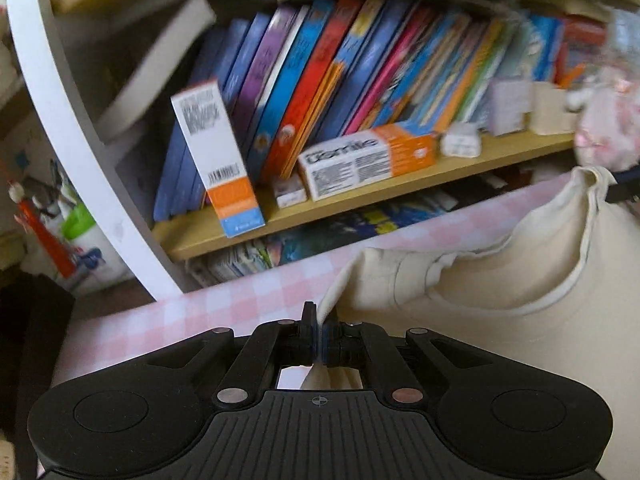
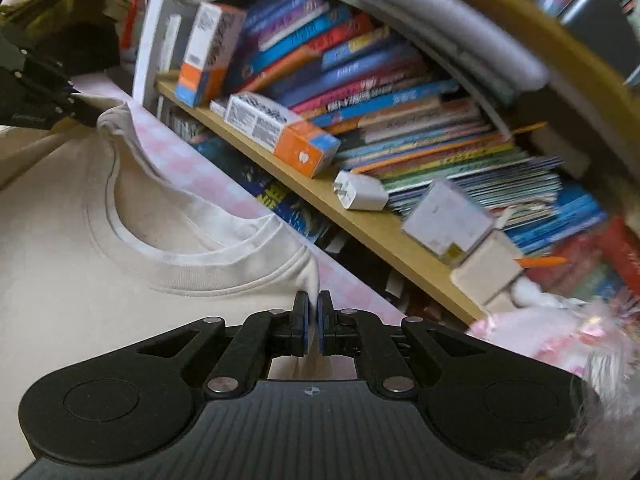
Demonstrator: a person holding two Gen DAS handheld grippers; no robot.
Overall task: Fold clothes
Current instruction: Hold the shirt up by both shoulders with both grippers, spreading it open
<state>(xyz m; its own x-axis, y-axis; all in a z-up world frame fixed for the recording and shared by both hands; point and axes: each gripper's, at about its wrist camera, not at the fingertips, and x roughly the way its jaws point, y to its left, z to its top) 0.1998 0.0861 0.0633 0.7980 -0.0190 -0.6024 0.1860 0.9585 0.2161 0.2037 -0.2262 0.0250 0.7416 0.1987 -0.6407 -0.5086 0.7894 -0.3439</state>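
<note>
A cream T-shirt [image 1: 500, 280] is stretched by its two shoulders over a pink-and-white checked cloth [image 1: 240, 300]. My left gripper [image 1: 321, 316] is shut on one shoulder corner beside the collar. In the right wrist view the same cream T-shirt [image 2: 80, 280] shows its round neckline [image 2: 200, 268], and my right gripper [image 2: 313, 304] is shut on the other shoulder corner. The left gripper [image 2: 80, 110] also appears at the far left of that view, pinching the far shoulder. The lower part of the shirt is out of sight.
A wooden bookshelf [image 1: 360, 200] packed with leaning books stands just beyond the checked cloth, with orange-and-white boxes [image 1: 368, 160] and a white charger [image 2: 360, 192] on it. A fluffy pink item [image 2: 560, 332] lies at the right. A white shelf frame [image 1: 60, 120] curves at the left.
</note>
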